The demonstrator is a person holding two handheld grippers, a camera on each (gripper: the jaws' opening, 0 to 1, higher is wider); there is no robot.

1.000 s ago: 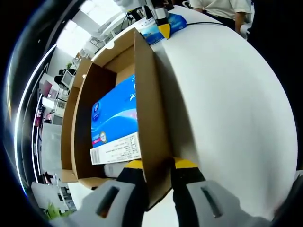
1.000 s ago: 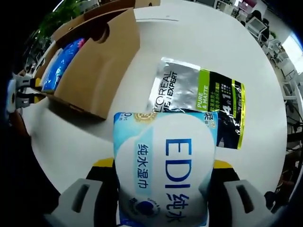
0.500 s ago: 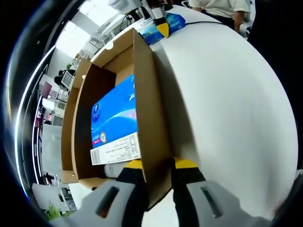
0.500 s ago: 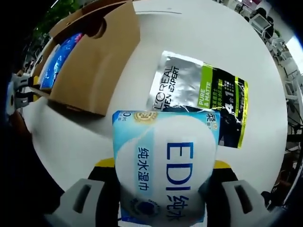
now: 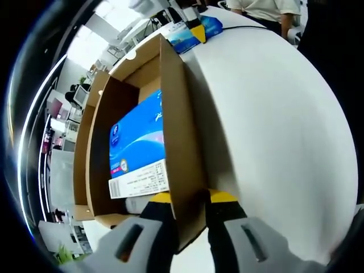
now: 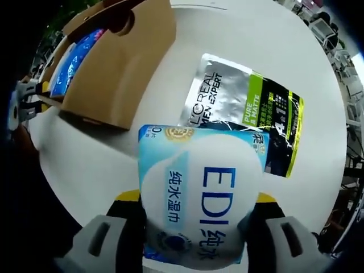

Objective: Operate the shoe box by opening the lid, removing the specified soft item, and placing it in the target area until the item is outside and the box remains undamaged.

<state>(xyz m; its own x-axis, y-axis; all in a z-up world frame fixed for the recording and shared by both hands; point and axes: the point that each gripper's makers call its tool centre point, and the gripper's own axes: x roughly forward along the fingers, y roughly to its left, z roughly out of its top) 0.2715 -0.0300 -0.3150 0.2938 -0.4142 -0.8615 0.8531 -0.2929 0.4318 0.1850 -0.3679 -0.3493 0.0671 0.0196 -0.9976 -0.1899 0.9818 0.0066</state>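
Shoe box (image 5: 170,142) of brown cardboard stands open on a white round worktop (image 5: 273,125), its near side wall pinched between the closed jaws of the left tongs (image 5: 186,200), one yellow-tipped jaw inside the box and one outside. Inside lies a blue packet (image 5: 138,136) with a white barcode label at its near end. In the right gripper view, the right tongs (image 6: 196,200) are clamped on a soft pale-blue wet-wipes pack (image 6: 199,199) printed "EDI", held outside the box and above the worktop (image 6: 102,165). Beyond the pack, a silver, black and green sachet (image 6: 244,108) lies flat on the worktop, its near edge hidden behind the pack. The shoe box (image 6: 114,62) sits to the upper left in that view, well apart from the sachet, with the left tongs (image 6: 28,105) visible at its far end. A person in a light shirt (image 5: 267,8) stands at the worktop's far edge in the left gripper view.
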